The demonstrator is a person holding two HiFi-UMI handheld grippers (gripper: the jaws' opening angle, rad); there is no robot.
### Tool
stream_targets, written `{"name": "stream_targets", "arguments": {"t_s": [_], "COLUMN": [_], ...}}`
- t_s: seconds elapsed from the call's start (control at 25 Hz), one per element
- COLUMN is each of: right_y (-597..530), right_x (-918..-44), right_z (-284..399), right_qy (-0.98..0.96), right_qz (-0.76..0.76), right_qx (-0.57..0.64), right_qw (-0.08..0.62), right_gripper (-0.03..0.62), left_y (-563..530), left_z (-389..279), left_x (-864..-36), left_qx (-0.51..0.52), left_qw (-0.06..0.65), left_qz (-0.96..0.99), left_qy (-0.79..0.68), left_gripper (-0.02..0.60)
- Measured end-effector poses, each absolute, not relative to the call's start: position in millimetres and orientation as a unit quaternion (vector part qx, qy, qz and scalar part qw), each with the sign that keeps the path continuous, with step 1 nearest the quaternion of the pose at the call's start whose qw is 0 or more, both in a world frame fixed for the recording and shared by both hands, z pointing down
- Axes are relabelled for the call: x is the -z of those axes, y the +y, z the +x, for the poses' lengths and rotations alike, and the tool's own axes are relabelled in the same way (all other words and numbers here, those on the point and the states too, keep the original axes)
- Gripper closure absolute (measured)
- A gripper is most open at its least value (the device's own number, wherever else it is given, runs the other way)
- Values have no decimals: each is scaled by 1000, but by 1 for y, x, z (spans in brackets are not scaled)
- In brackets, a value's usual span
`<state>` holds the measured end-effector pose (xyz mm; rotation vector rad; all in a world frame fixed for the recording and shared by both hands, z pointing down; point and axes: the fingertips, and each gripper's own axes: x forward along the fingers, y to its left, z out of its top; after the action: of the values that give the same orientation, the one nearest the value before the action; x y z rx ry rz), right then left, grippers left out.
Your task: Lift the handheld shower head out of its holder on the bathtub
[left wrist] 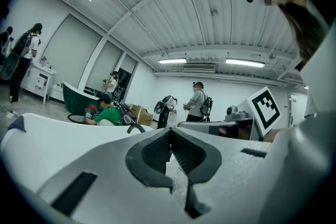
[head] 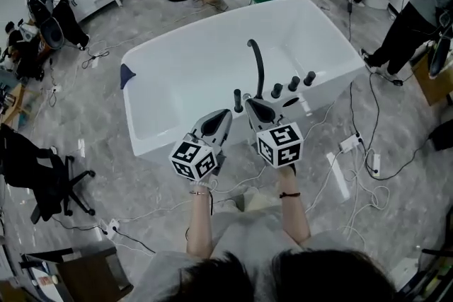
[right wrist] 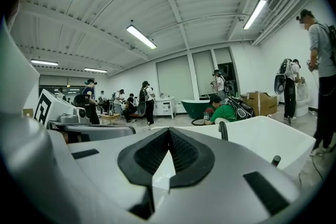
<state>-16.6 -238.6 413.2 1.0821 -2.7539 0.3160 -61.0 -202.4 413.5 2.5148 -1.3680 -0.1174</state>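
At near rim of bathtub (head: 185,74): handheld shower head (head: 238,101) upright, seated, untouched. Left gripper (head: 225,115), right gripper (head: 251,106) both closed, empty, just beside it. Suggest: open right jaws first, grip stem, lift straight up, mind faucet (head: 256,64). Rim glossy white, likely slick. Grey tiled floor (head: 106,117), loose cables (head: 354,145), people working around.

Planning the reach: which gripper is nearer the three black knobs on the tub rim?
Right. The right gripper sits just below-left of the knobs; the left gripper lies farther left.
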Motion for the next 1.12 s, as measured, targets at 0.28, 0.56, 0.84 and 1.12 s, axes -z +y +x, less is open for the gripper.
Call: {"name": "stream_targets", "arguments": {"t_s": [0.28,0.56,0.84,1.12], "right_y": [-257,-285,-308,-326], "right_x": [-448,-481,-525,-572], "right_z": [-39,-49,-56,-56], "right_qy": [-927,-924,-921,-917], "right_qz": [338,335,336,335], "right_qx": [-136,-147,-151,-166], "right_qw": [95,110,125,141], "right_gripper": [593,592,582,518], "left_y": [-212,-232,-257,-274], "left_z": [-78,-85,-99,-106], "left_x": [-449,-477,-517,-547], "left_qx": [49,28,16,-4], "left_qw": [178,193,199,201], "left_qz": [852,855,854,856], "left_qy": [-490,-480,-481,-476], "left_gripper": [575,575,575,575]}}
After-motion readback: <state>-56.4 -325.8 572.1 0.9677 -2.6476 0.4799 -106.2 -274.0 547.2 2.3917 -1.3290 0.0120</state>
